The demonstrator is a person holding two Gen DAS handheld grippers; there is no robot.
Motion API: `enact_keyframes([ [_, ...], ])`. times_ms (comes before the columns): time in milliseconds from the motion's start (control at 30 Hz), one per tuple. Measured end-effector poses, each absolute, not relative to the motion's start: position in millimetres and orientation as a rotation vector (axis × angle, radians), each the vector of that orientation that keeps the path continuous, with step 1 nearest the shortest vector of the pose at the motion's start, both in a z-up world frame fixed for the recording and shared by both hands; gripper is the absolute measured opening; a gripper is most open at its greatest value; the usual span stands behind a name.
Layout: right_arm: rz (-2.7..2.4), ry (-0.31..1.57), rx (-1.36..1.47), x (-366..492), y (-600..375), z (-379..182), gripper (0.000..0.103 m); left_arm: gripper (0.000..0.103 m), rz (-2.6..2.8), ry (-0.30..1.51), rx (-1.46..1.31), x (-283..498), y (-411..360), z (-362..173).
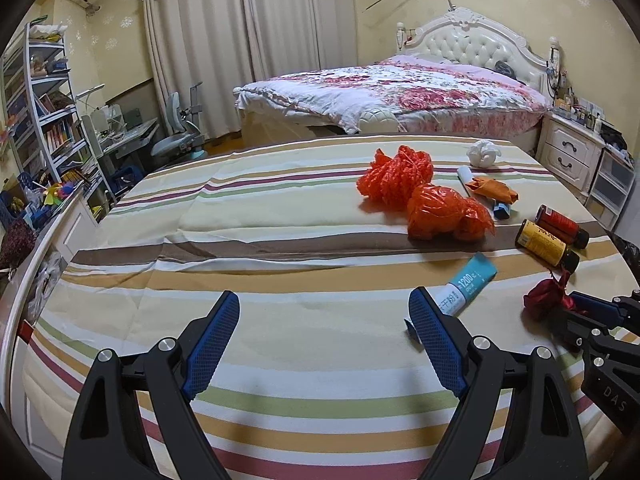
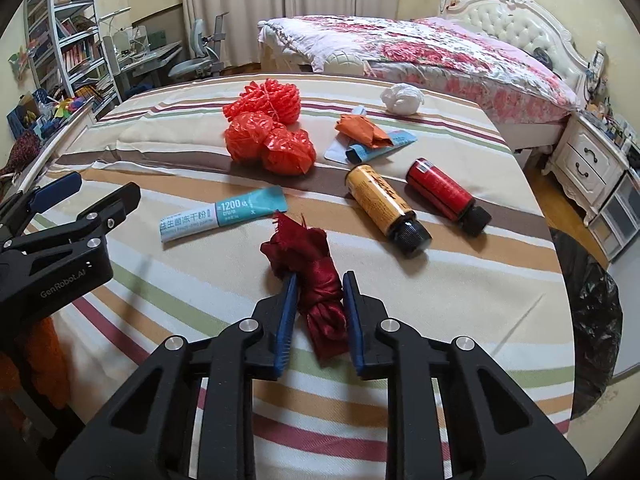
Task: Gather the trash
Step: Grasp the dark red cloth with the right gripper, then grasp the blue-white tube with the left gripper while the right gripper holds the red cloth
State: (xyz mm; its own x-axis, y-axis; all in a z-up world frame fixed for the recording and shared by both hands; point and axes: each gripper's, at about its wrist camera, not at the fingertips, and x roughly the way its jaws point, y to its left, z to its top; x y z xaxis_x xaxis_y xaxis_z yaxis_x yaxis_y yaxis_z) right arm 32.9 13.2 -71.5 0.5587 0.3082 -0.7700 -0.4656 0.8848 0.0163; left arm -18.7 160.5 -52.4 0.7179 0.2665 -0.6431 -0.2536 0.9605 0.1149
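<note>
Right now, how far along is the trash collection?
Nothing visibly binned yet. In hand: right gripper shut on the dark red cloth wad. Left gripper is open, empty. Left: orange bags, two bottles, sachet, white wad.

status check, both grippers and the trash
Right gripper shut on the dark red cloth wad. Left gripper open, empty. Black trash bag at right, path clear.

A home bedroom is showing here: a double bed (image 1: 400, 96) with a tufted white headboard (image 1: 476, 42) and floral quilt is standing at one o'clock, a white nightstand (image 1: 568, 152) at three, long curtains (image 1: 240, 40) hanging at twelve, and a bookshelf (image 1: 44, 108), desk (image 1: 128, 140) and swivel chair (image 1: 176, 136) sitting at ten.
</note>
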Motion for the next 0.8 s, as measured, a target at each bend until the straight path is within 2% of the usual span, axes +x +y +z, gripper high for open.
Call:
enact_keyframes([
  [467,0.239,0.858,-0.117,50.8,-56.7,-72.5,0.022,0.084,0.146,0.777,0.127,17.7,111.9,-62.2],
  [600,0.236,0.855,-0.09,55.4,-61.7,-72.8,0.028,0.084,0.11,0.84,0.151,29.9,104.5,-71.0],
  [633,0.237,0.854,-0.086,56.3,-62.5,-73.2,0.032,0.08,0.099,0.855,0.152,31.5,104.1,-72.8],
  [667,0.236,0.852,-0.083,55.8,-63.1,-73.5,0.037,0.07,0.09,0.868,0.149,32.5,104.5,-74.6],
  [800,0.244,0.854,-0.074,55.3,-64.9,-75.6,0.04,0.055,0.045,0.884,0.109,30.2,109.5,-75.8],
])
